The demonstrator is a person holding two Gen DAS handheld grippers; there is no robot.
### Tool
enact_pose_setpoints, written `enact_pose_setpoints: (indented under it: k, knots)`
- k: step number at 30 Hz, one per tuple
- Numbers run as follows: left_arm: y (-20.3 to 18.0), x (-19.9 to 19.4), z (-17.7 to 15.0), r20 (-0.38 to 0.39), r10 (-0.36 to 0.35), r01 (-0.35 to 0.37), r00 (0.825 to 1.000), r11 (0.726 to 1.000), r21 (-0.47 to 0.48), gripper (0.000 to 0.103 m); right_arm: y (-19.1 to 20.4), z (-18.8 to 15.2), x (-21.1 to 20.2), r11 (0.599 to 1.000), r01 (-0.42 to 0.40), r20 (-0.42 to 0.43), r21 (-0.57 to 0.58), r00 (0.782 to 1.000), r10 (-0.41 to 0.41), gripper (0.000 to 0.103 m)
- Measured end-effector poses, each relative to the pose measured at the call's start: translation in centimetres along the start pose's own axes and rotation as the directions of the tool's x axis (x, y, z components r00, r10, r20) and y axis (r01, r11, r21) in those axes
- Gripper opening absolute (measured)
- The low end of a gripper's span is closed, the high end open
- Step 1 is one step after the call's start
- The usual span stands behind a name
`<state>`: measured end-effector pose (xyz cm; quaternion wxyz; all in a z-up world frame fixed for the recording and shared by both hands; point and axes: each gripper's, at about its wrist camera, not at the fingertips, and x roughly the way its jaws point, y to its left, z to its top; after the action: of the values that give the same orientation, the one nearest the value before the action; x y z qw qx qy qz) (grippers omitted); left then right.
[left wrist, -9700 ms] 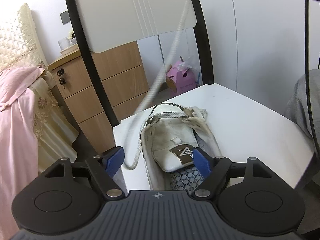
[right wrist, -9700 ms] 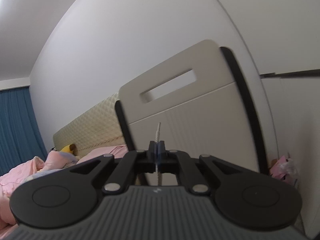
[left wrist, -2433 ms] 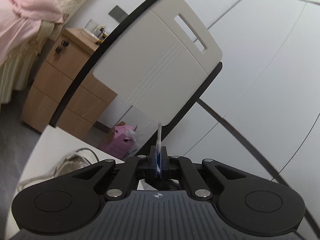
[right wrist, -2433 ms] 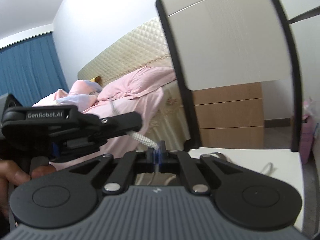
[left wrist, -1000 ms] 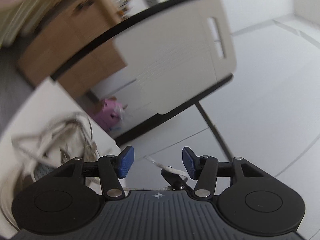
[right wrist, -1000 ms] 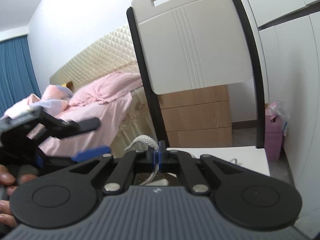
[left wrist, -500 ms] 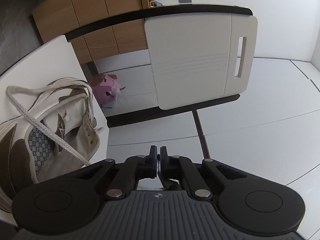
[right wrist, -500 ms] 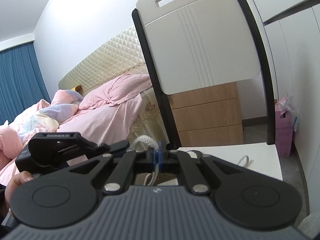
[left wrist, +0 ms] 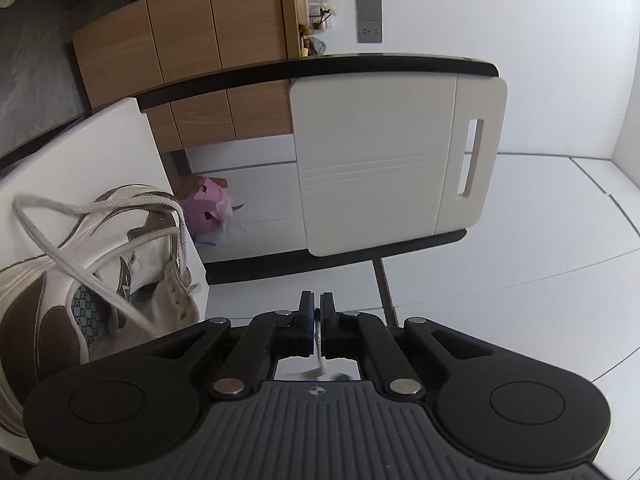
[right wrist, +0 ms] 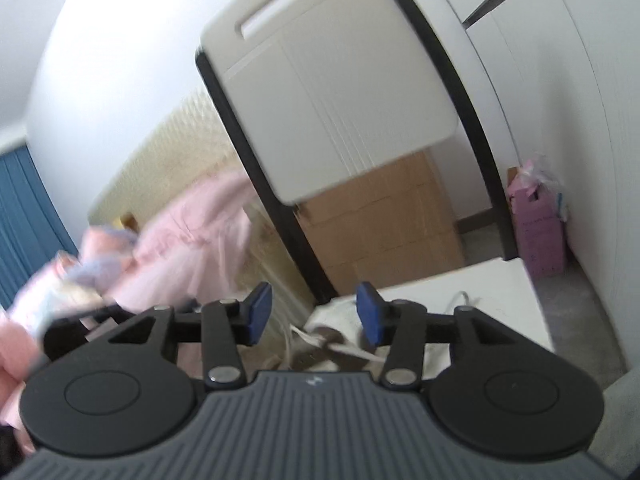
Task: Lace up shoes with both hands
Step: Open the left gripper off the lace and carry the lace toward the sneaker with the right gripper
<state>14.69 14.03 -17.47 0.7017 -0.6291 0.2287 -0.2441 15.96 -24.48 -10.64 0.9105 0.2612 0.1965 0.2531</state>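
One shoe [left wrist: 80, 280] was seen lying on the white counter [left wrist: 72, 152], with one pale lace [left wrist: 96, 276] looped loosely over its open top. The left tool [left wrist: 316, 320] was closed on a thin stretch of that lace; the right tool [right wrist: 314, 312] had just been opening, with nothing between its blue pads. The lace was judged soft, light and limp, best pinched near its stiff tip; the shoe was judged light and easily dragged by any pull
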Motion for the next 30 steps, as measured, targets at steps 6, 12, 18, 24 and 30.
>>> enact_pose_setpoints:
  k: [6,12,18,24,30]
  knots:
    - [0.1,0.2,0.0,0.008,-0.007,0.007,1.000,1.000,-0.004,0.003,-1.7,-2.0,1.9,0.865,-0.302,-0.055,0.400,0.935,0.351,0.048]
    - [0.0,0.6,-0.4,-0.019,-0.011,0.011,1.000,1.000,0.006,0.003,-3.7,-5.0,4.4,0.640,-0.336,0.020,0.691,0.894,0.448,0.045]
    - [0.1,1.1,-0.8,-0.044,0.011,-0.010,0.999,1.000,0.014,0.003,-4.9,-5.5,5.6,0.594,-0.292,0.032,0.749,0.912,0.408,0.028]
    - [0.2,1.3,-1.0,-0.055,0.024,-0.023,0.998,1.000,0.021,0.003,-5.4,-6.2,6.2,0.549,-0.279,0.045,0.788,0.915,0.401,0.021]
    - [0.6,1.1,-0.9,-0.048,0.031,-0.031,0.998,1.000,0.003,0.003,-5.0,-6.5,6.6,0.537,-0.278,0.034,0.797,0.908,0.418,0.015]
